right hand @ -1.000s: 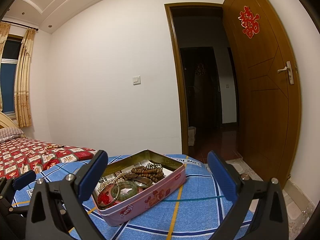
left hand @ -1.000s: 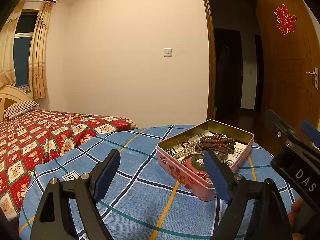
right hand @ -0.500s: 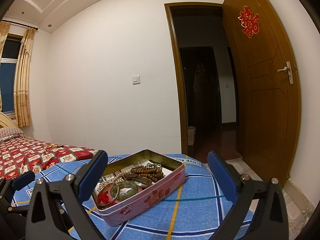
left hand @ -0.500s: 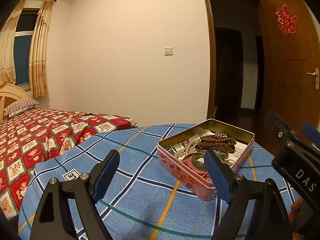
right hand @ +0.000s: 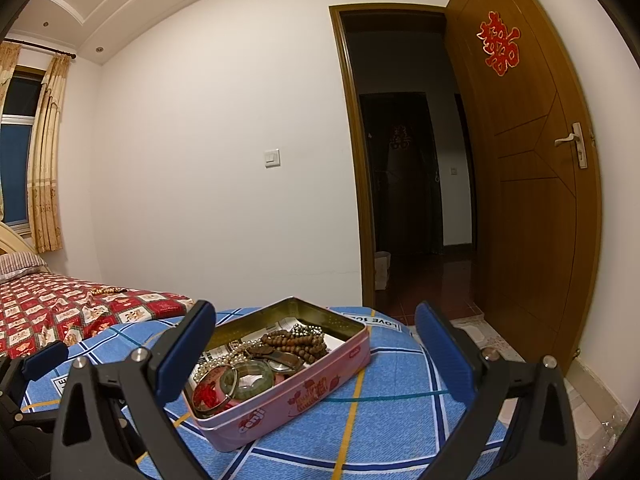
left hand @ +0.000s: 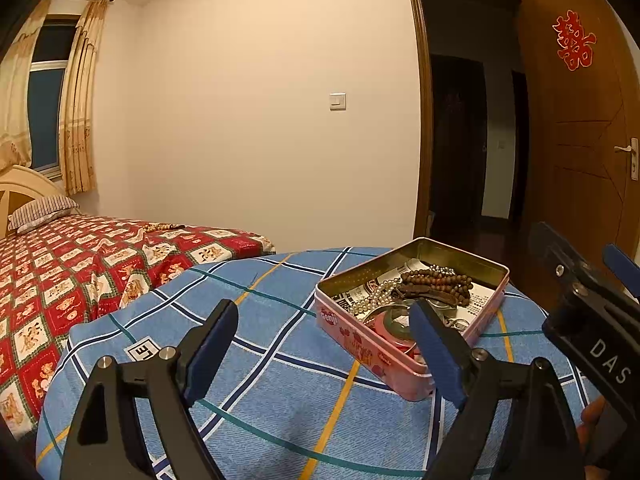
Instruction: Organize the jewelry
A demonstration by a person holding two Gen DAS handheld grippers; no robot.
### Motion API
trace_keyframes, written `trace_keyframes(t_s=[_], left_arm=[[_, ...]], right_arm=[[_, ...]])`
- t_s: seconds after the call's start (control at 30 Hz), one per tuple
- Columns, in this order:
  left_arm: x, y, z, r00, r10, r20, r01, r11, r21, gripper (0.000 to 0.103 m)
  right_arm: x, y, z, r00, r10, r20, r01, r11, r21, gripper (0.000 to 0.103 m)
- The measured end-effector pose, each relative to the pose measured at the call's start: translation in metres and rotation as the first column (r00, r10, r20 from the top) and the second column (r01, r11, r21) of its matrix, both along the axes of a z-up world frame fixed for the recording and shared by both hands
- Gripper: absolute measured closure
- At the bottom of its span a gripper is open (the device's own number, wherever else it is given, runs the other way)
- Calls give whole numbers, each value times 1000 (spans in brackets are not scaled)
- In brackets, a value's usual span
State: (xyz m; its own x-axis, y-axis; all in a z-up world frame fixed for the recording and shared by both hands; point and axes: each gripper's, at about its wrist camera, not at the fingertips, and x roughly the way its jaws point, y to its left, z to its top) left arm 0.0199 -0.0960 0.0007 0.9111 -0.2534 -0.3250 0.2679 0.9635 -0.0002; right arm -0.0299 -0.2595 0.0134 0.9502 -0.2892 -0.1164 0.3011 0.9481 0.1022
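Observation:
A pink tin box point(left hand: 362, 346) point(right hand: 320, 392) sits open on a blue plaid cloth point(left hand: 280, 392) point(right hand: 400, 392). Inside lie brown wooden beads point(left hand: 436, 280) point(right hand: 296, 342), a pearl strand point(left hand: 372, 298) point(right hand: 216, 362), a green bangle point(right hand: 246, 380) and a red piece point(right hand: 206, 394). My left gripper point(left hand: 324, 354) hangs open just in front of the tin, its right finger overlapping the tin's near corner. My right gripper point(right hand: 314, 354) is open too, with the tin seen between its fingers. Neither holds anything. A bead string point(left hand: 158, 227) point(right hand: 106, 290) lies far off on the bed.
A bed with a red patterned cover point(left hand: 60, 272) point(right hand: 52, 308) stretches to the left. A wooden door point(right hand: 532, 200) stands open on the right beside a dark doorway point(right hand: 404, 176). The right gripper's body point(left hand: 592, 320) shows at the left wrist view's right edge.
Both views have shifted only slightly; the tin sits a touch lower and nearer. Both grippers stay open and empty.

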Motion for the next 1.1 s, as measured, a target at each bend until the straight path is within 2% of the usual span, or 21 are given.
trace_keyframes(t_s=[0.8,1.1], left_arm=[[0,0,1,1000,-5,1,5,1000,5,15],[0,-4,0,1000,-1,-2,1,999,32,14]], right_arm=[[0,-1,0,1000,0,-3,0,1000,0,1],[-1,-2,0,1000,-2,-4,2,1000,1,1]])
